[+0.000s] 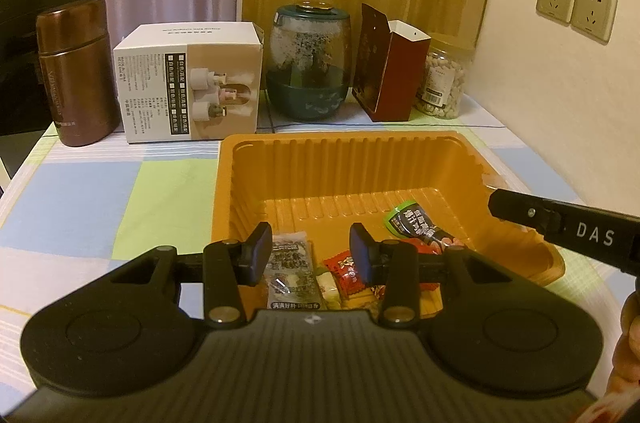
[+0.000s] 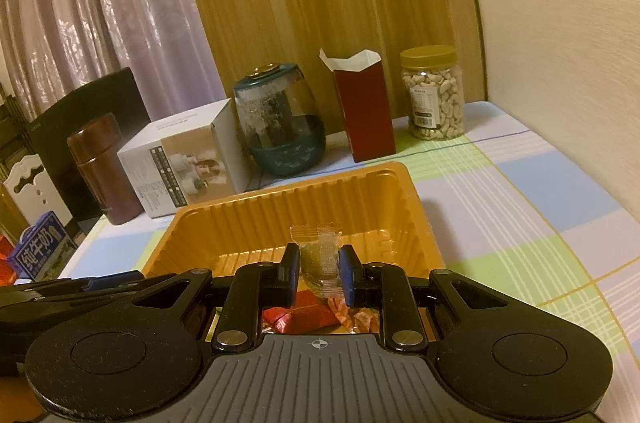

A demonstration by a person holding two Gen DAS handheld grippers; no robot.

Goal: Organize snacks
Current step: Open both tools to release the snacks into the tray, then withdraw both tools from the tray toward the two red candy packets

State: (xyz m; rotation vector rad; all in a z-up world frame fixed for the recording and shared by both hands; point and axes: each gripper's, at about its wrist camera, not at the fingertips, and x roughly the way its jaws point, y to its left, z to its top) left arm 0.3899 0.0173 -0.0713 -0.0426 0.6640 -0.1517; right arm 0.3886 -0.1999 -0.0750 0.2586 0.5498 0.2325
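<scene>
left gripper [image 1: 310,257]: we see its jaws spread, hovering over the near end of the orange tray [image 1: 436,143]; nothing sits between the pads, and the grey sachet [image 1: 290,273] lies on the tray floor directly below.
tray contents: we count the grey sachet, a red candy [image 1: 346,273] and a green-and-black packet [image 1: 416,223] already on the floor toward the near edge; the far half is bare.
tray position: it rests on the checked tablecloth [image 1: 100,195] near the middle of the table, in front of the row of flask, boxes and jars along the far edge.
right gripper [image 2: 320,273]: we see its jaws pressed on a clear-wrapped snack [image 2: 318,255], held upright above the tray's near end.
step in hand: we judge this to be the release of the clear-wrapped snack into the tray.
method: we carry the snack toward the bare far half and lower it before parting the jaws, so it does not bounce off the ribbed wall.
clearance: we keep the left gripper aside; the two tools are close over the near edge.
</scene>
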